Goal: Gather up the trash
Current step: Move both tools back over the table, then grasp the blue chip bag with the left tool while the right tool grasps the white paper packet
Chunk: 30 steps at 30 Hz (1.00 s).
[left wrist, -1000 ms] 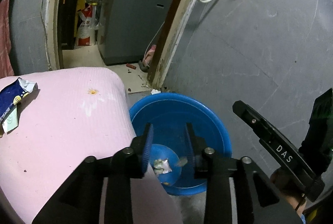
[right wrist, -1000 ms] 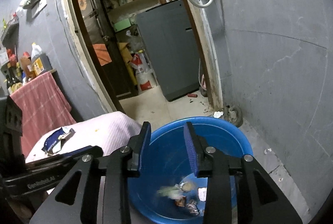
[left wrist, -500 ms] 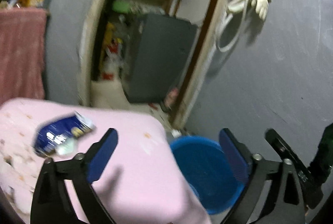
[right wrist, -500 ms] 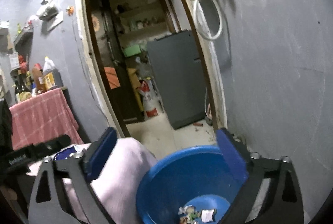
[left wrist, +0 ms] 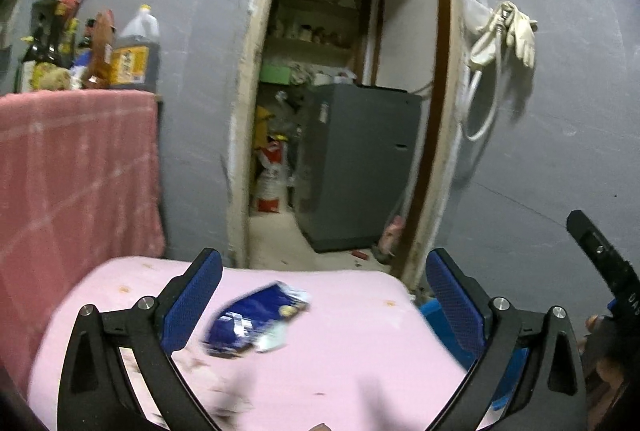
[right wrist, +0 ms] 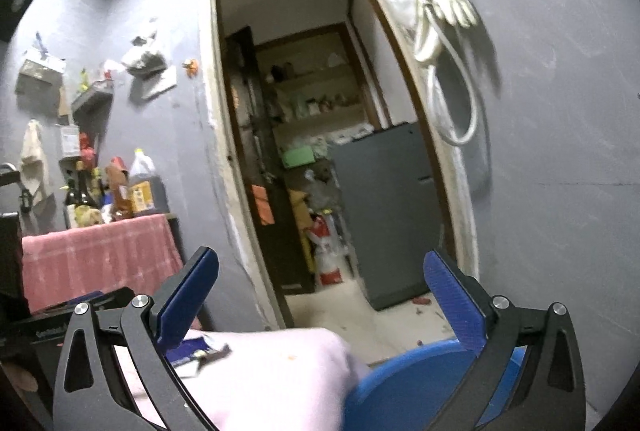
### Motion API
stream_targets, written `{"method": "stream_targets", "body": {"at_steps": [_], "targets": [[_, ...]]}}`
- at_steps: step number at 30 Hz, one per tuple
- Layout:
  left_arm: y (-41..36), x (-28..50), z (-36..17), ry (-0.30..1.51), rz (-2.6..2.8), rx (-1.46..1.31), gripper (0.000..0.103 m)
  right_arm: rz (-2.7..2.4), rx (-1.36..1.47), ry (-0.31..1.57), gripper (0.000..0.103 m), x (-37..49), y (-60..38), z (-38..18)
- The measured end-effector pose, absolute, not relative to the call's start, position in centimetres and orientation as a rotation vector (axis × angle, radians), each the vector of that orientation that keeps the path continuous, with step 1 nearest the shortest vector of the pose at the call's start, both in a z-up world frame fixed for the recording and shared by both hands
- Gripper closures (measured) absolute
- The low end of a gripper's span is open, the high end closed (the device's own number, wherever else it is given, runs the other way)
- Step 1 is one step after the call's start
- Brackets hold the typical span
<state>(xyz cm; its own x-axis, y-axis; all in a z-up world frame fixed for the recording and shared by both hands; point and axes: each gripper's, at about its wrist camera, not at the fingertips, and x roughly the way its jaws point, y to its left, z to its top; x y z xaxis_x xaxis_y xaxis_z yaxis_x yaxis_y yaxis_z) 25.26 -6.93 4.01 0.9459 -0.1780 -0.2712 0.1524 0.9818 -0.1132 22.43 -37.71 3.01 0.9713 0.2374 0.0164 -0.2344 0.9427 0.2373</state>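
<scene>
Left tongs (left wrist: 324,305): standing wide open over the pink padded worktop (left wrist: 360,371), gripping nothing; the log-free view shows only air between the blue pads.
Right tongs (right wrist: 320,301): gaping fully as well, carrying nothing, pointing toward the open doorway (right wrist: 320,111).
Jaw motion: both pairs have just been opening, with nothing lying between them.
Trash: a crumpled dark-blue foil snack wrapper (left wrist: 252,319) is lying on the worktop, just beyond the left tongs, blurred in the picture.
Bin: a round blue plastic basin (right wrist: 404,387) is sitting on the floor, to the right of the worktop and close against it; its contents are hidden from here.
Far side: a grey metal cabinet (left wrist: 360,167) is standing inside the doorway.
Left wall: a pink checked cloth (left wrist: 76,183) is hanging beside the worktop.
</scene>
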Motion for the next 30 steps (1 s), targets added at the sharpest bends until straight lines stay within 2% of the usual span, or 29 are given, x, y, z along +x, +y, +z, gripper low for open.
{"method": "stream_targets", "body": {"at_steps": [7,13,22,30], "targets": [[-2.1,24.7,4.3,0.254,-0.088,-0.103,0.003,0.317,0.199,-0.032,0.0,22.6,-33.2,3.9],[1.0,25.8,2.3,0.325,-0.058,-0.124,0.003,0.396,0.156,0.036,0.0,25.2,-29.6,3.8],[3.0,30.4,-2.5,0.574,-0.074,-0.138,0.003,0.438,0.042,0.246,0.0,30.8,-26.1,1.9],[1.4,34.2,-4.7,0.783,-0.205,-0.072,0.003,0.384,-0.027,0.503,0.0,34.4,-25.8,-1.5]]}}
